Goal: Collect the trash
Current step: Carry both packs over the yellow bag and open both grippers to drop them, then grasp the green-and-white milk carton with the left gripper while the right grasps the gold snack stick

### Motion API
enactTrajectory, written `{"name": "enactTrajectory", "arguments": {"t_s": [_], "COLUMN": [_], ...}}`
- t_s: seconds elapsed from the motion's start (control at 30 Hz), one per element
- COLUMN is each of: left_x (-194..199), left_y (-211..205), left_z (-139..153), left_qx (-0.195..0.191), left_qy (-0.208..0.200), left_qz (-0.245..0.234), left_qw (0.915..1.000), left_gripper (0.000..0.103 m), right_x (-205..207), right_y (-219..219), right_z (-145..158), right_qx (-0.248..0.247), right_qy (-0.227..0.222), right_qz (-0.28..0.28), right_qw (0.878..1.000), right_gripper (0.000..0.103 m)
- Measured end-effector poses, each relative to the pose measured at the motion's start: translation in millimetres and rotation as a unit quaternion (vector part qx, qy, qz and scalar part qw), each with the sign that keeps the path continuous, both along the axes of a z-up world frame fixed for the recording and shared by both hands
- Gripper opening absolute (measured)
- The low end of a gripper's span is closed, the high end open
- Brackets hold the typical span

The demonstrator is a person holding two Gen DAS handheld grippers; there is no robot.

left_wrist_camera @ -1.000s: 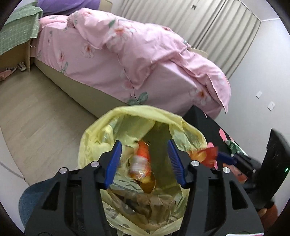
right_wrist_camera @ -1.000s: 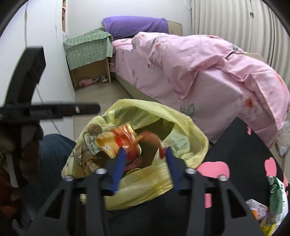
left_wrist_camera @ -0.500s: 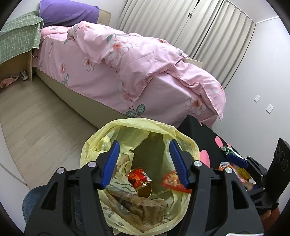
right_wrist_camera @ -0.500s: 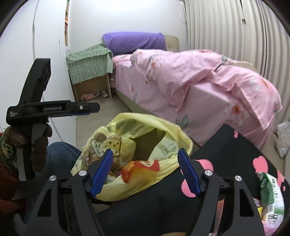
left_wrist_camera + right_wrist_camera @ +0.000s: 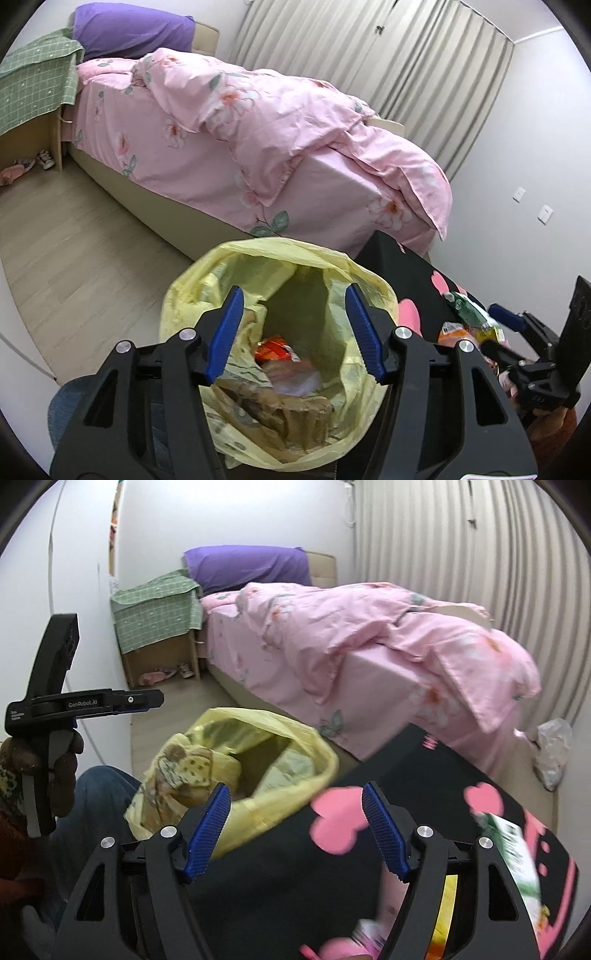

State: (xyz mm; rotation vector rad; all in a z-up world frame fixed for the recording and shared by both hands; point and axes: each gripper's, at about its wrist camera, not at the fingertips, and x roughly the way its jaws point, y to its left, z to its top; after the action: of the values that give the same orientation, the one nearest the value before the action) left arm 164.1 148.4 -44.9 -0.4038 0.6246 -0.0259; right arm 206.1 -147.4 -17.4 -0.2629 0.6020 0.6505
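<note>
Bedroom; blurred wrappers [image 5: 517, 853] beside tongs [image 5: 295, 830]

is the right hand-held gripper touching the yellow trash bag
Apart. The right wrist view shows the right hand-held gripper open and empty above the black cloth, the yellow trash bag beyond it.

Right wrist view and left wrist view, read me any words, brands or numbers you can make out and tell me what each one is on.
"GenRobot.AI": white letters on the side of the left gripper, seen in the right wrist view.
Small white print at the rear of that same gripper body: too small to read.
Green and white packet on the black heart-patterned cloth: print blurred, unreadable.
Red wrapper inside the yellow bag: print too small to read.
</note>
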Motion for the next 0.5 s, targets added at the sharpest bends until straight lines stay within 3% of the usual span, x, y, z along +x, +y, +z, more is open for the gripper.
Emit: {"name": "enactTrajectory", "arguments": {"t_s": [0.23, 0.4, 0.5], "left_x": [11.2, 25.2, 34.6], "left_y": [-50.6, -109.7, -151.7], "left_z": [-0.5, 6.8, 10.5], "left_qx": [0.009, 0.012, 0.023], "left_qy": [-0.012, -0.018, -0.018], "left_qz": [-0.086, -0.185, -0.226], "left_qw": [0.9962, 0.9824, 0.9737], "left_gripper": [0.056, 0.060, 0.060], "right_x": [-21.4, -39.2, -48.1], "right_y": [-83.2, -148.3, -174.4], "right_z": [7.0, -2.9, -13.4], "right_qx": [-0.027, 0.003, -0.008], "right_qy": [-0.029, -0.008, 0.003], "right_qz": [-0.142, -0.212, -0.256], "right_qw": [0.989, 0.977, 0.967], "right_gripper": [0.070, 0.070, 0.070]}}
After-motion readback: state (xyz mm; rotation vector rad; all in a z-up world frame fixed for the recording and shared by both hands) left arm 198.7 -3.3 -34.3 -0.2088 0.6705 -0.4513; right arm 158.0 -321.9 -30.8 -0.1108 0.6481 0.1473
